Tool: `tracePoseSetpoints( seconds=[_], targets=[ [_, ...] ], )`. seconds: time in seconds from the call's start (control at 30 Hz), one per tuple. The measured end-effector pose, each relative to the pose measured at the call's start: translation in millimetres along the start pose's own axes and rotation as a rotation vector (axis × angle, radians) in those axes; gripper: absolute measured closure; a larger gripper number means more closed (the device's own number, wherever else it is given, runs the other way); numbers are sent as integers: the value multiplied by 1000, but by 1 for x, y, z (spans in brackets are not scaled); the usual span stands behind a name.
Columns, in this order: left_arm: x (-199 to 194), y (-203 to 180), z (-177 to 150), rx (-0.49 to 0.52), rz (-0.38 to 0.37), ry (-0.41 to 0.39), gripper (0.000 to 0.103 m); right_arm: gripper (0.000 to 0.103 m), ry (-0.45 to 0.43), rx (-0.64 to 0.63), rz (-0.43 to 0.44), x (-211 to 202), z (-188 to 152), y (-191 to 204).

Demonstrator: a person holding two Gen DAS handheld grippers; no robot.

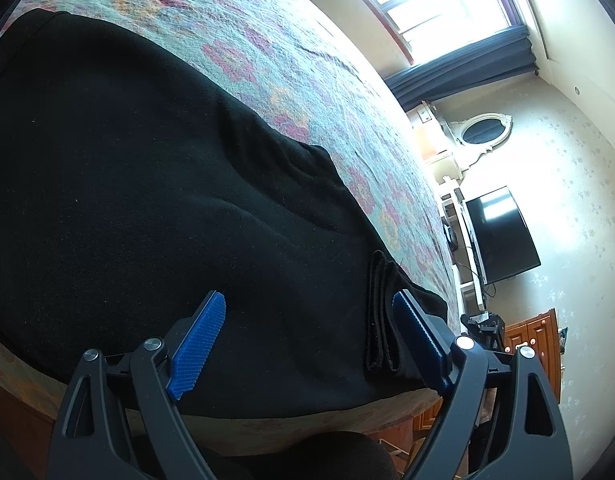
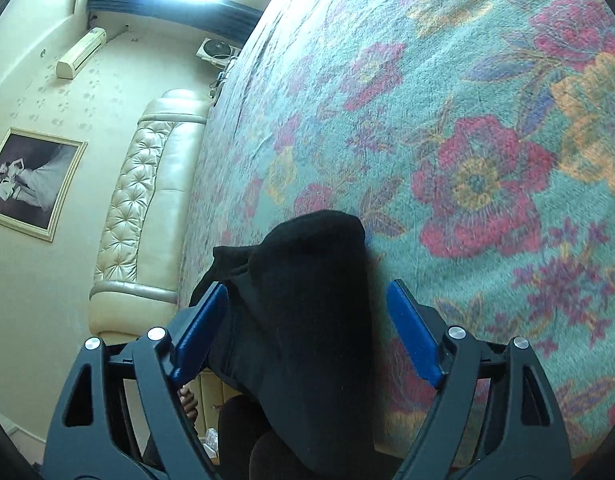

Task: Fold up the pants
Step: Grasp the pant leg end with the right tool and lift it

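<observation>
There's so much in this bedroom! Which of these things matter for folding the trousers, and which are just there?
Part of the job:
black pants
left tool, open
right tool, open
floral bedspread they lie on

Just there:
television
oval mirror
framed photo
tufted headboard
air conditioner

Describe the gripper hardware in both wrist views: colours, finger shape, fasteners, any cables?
Both look identical. The left gripper and right gripper have black linkage arms with triangular cut-outs and round silver pivot fasteners. Each finger ends in a flat, rectangular blue pad with a fine cross-hatch texture; the right gripper's pads match. No cables, labels or sleeves are visible.
</observation>
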State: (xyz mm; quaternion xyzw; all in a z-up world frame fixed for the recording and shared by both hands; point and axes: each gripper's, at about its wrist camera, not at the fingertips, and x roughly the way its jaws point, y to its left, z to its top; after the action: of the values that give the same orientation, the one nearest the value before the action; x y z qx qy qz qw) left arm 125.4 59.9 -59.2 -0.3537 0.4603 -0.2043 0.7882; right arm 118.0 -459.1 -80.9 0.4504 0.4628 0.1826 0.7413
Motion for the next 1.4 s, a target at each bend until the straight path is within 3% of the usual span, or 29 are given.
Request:
tracePoseSetpoints(
  seconds=[0.07, 0.13, 0.17, 0.2, 0.27, 0.37, 0.47, 0.53, 0.6, 0.67, 0.83, 0.97, 1.13, 1.3, 1.4],
  targets=[
    [0, 0, 0, -1, 1, 1, 19, 21, 14, 7, 12, 14, 7, 1],
    [0, 0, 0, 0, 1, 1, 19, 32, 21, 10, 16, 25, 12, 2],
    [0, 0, 0, 0, 1, 1, 19, 56, 29, 5, 2, 30, 11, 3],
    [0, 0, 0, -1, 1, 1, 19, 68, 30, -3, -22, 31, 15, 1],
    [0, 0, -1, -1, -1, 2, 19, 77, 23, 12, -45, 32, 14, -7],
    [0, -2, -2, 0, -1, 3, 19, 78, 8, 29, -35, 32, 11, -18],
    [-2, -3, -4, 3, -2, 4, 19, 73, -12, 45, -19, 32, 9, -21],
    [-3, -4, -2, -1, -4, 4, 19, 61, -28, 48, -12, 27, 8, -18],
    [-8, -5, -2, -9, -7, -1, 19, 35, -78, 39, -49, 16, 4, -9],
    [-16, -3, 2, -28, -33, -6, 19, 27, -135, 4, -128, 4, -1, 4],
    [-59, 11, 9, -74, -68, -71, 19, 27, -238, -86, -278, -17, -20, 34],
    [-106, 39, 14, -106, -29, -162, 19, 27, -239, -119, -295, -12, -35, 51],
    [-153, 81, 13, -207, -35, -255, 19, 25, -225, -145, -293, 1, -42, 65],
    [-169, 118, 14, -320, -42, -311, 19, 23, -248, -155, -279, -5, -45, 72],
    [-166, 128, 14, -335, -19, -300, 19, 23, -286, -151, -260, -18, -46, 76]
  ],
)
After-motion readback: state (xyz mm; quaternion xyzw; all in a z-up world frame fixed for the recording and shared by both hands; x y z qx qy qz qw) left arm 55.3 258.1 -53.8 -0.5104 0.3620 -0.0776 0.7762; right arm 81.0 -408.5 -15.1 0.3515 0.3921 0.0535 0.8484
